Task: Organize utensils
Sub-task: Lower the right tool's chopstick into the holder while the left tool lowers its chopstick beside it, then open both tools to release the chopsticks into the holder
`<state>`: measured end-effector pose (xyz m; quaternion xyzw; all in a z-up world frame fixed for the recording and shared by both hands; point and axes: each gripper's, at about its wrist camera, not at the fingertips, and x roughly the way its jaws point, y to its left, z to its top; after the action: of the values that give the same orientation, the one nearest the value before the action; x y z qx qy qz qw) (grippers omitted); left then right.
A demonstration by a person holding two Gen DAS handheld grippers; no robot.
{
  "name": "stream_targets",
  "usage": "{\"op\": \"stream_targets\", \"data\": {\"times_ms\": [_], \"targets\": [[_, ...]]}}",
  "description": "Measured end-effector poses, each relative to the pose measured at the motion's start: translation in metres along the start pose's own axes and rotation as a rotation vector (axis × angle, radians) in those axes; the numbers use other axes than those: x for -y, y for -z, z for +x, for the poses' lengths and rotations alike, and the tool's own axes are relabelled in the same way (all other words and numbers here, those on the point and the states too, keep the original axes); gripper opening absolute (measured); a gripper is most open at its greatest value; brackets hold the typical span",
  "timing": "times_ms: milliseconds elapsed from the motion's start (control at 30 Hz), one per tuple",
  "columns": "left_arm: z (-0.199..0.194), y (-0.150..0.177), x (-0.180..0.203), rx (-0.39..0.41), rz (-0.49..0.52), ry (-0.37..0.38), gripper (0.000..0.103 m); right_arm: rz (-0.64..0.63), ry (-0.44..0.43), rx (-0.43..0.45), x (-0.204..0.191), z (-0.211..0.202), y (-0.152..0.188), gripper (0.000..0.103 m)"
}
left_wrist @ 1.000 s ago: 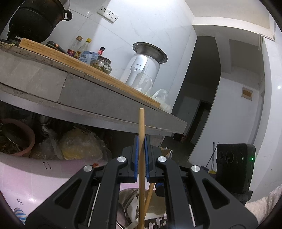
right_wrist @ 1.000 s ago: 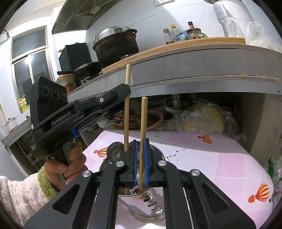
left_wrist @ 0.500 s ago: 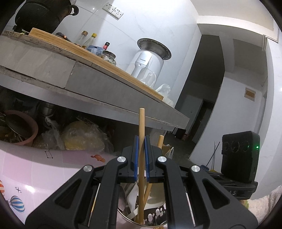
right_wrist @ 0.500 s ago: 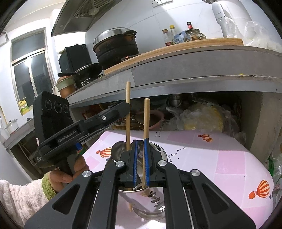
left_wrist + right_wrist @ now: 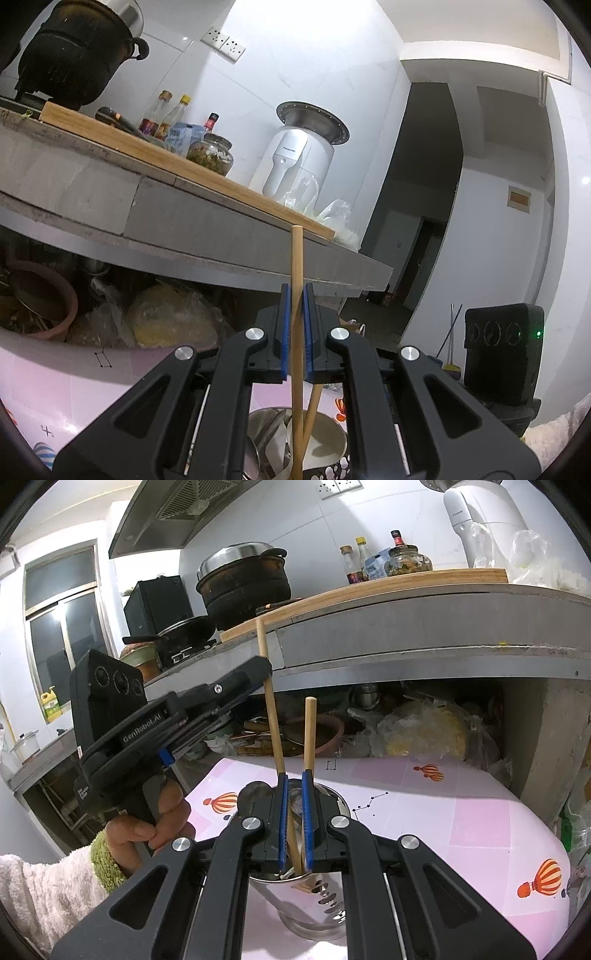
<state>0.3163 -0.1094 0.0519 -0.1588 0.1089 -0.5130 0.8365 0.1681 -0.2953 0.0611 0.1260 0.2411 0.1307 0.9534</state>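
Observation:
My left gripper (image 5: 296, 291) is shut on a wooden chopstick (image 5: 296, 254) that stands upright, its lower end down in the steel perforated utensil holder (image 5: 341, 465). The right wrist view shows that left gripper (image 5: 264, 668) from the side, held in a person's hand (image 5: 147, 830), with its chopstick (image 5: 271, 709) leaning slightly. My right gripper (image 5: 293, 779) is shut on a second chopstick (image 5: 309, 734), just above the holder (image 5: 325, 904), and that chopstick's lower end is also inside. A spoon bowl (image 5: 255, 790) and other utensils stand in the holder.
The holder stands on a table with a pink balloon-print cloth (image 5: 461, 830). Close behind runs a grey counter (image 5: 406, 635) overhanging the table, with a wooden board, black pot, bottles and a white appliance (image 5: 295, 166). Bags and a clay pot (image 5: 325, 734) crowd the space under it.
The left gripper dipped slightly with its chopstick and came back up, and the chopstick now leans a little. The right gripper has barely moved. Both grips are unchanged.

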Motion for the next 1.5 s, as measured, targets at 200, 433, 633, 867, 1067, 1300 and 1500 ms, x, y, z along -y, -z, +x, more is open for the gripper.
{"op": "stream_targets", "data": {"times_ms": [200,433,633,867,1067,1300,1500], "targets": [[0.002,0.008,-0.003,-0.007,0.002,-0.009,0.006,0.008,0.000,-0.007,0.003,0.001,0.001,0.008],[-0.004,0.020,-0.004,-0.008,-0.002,-0.018,0.006,0.003,-0.002,-0.006,0.001,-0.001,-0.001,0.008],[-0.010,0.026,-0.002,-0.008,0.007,-0.023,0.006,-0.006,-0.006,-0.008,-0.002,-0.002,-0.003,0.008],[-0.013,0.036,-0.002,-0.032,0.012,-0.033,0.006,-0.009,-0.010,-0.009,-0.004,-0.003,-0.003,0.008],[-0.014,0.044,-0.005,-0.056,0.001,-0.048,0.006,-0.015,-0.010,-0.012,-0.007,-0.005,-0.003,0.008],[-0.017,0.046,-0.008,-0.073,-0.006,-0.078,0.006,-0.006,-0.011,-0.008,-0.009,-0.010,-0.003,0.008],[-0.022,0.042,-0.006,-0.084,-0.018,-0.104,0.032,0.000,-0.011,0.001,-0.011,-0.021,-0.003,0.008]]}}
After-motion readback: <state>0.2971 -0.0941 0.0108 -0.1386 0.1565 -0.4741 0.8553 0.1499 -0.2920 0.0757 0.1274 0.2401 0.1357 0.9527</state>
